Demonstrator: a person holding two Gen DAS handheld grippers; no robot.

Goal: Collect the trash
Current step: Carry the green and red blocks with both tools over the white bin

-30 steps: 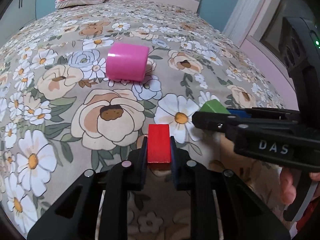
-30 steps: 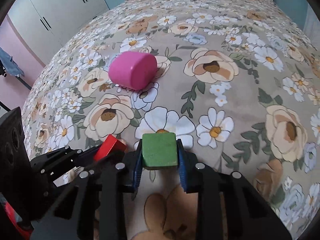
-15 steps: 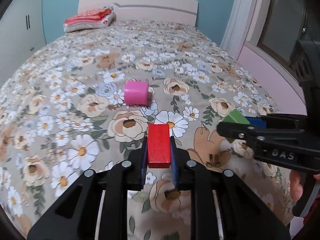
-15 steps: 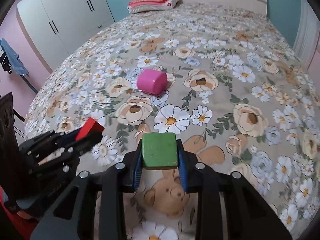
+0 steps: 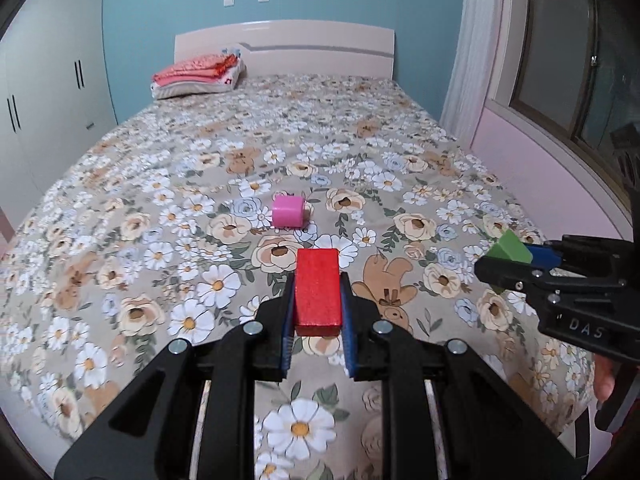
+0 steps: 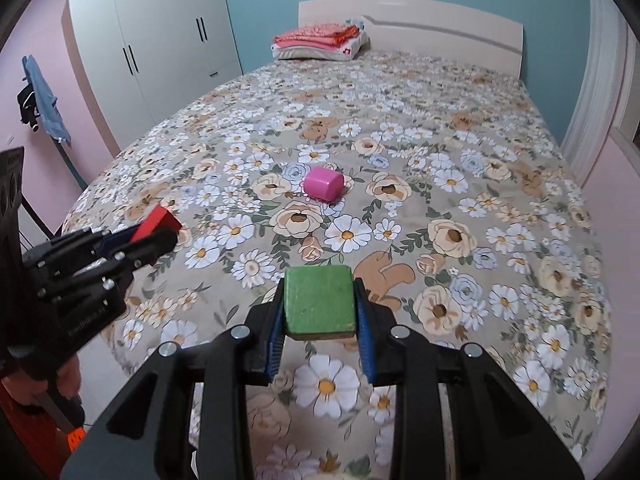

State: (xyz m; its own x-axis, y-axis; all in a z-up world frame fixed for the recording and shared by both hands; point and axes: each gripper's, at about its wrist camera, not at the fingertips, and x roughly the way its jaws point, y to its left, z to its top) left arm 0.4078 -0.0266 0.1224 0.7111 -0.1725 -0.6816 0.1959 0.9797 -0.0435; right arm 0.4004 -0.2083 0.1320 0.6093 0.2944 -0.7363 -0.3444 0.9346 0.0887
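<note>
I log: left gripper (image 5: 316,300) clamps a red rectangular block (image 5: 318,292), right gripper (image 6: 320,308) clamps a matte green cube (image 6: 319,302); glossy pink cup (image 5: 287,211) lies sideways on floral bedspread (image 5: 160,208).

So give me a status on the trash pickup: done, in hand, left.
Done: nothing visibly binned; no bin is in view. In hand: the left gripper is shut on the red block, and the right gripper is shut on the green block, both above the bed. Left: the pink cylinder lies on the bedspread.
</note>
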